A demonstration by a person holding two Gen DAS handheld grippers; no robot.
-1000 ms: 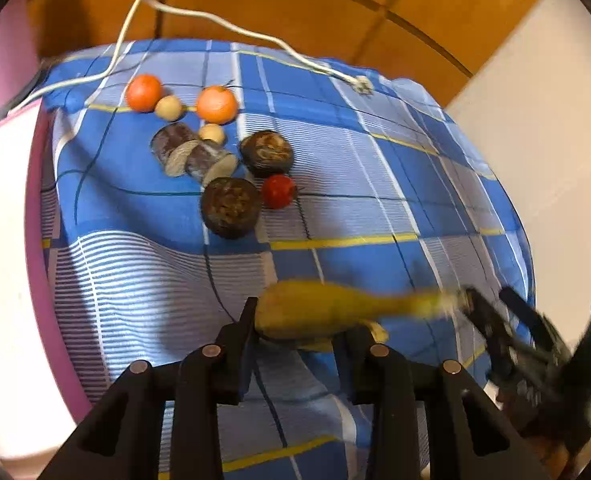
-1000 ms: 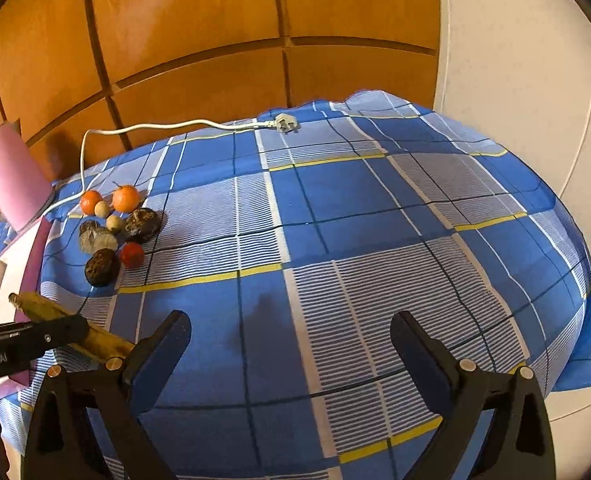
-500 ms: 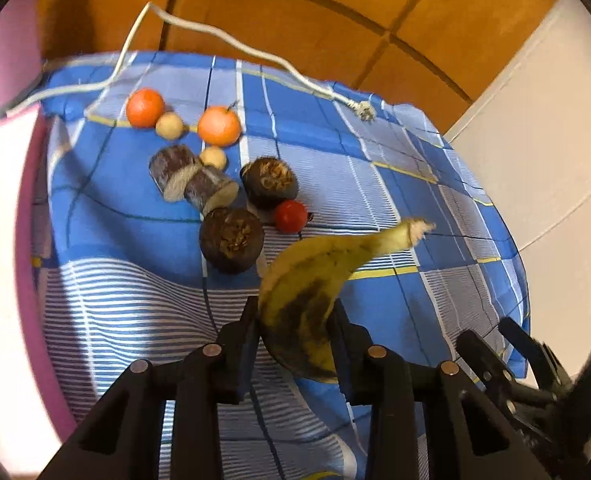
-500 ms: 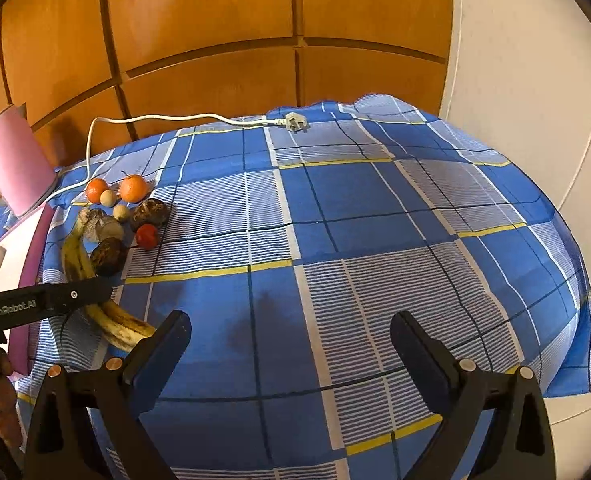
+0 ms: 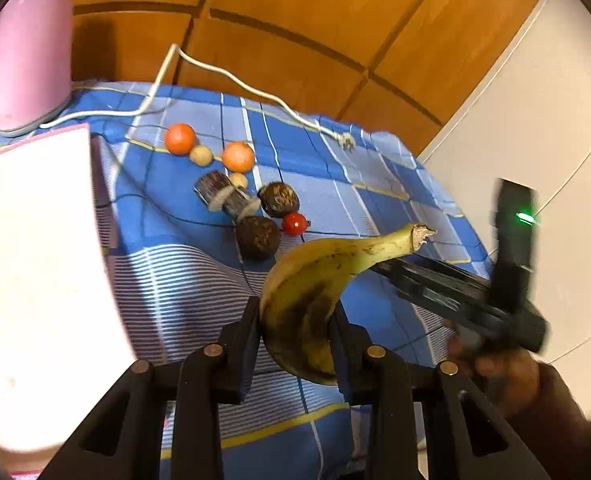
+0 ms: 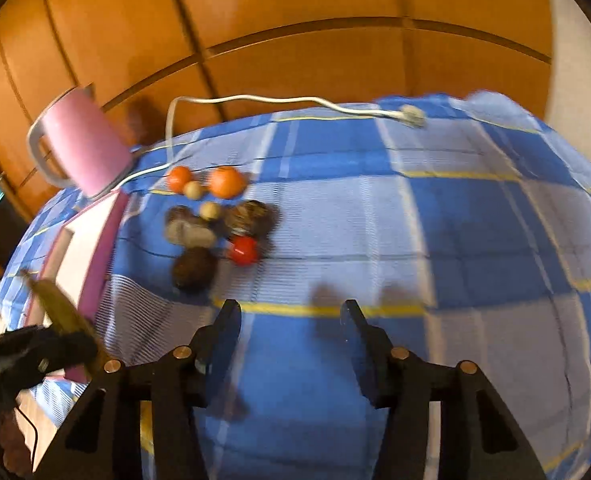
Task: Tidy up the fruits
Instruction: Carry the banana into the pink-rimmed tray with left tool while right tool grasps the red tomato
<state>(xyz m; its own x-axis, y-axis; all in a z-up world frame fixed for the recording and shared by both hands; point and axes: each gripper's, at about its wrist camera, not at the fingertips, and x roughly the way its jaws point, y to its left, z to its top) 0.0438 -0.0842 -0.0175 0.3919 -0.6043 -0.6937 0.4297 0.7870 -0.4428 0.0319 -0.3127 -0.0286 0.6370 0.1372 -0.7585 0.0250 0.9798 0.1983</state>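
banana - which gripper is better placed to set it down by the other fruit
Left. The left gripper is already shut on the banana, with the fruit cluster just ahead. The right gripper, jaws just closing, holds nothing.

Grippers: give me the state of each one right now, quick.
Left gripper: shut on the banana, lifted off the cloth.
Right gripper: open, jaws have just been closing, nothing between them.

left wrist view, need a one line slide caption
Left gripper shut on a spotted banana above the blue plaid cloth.
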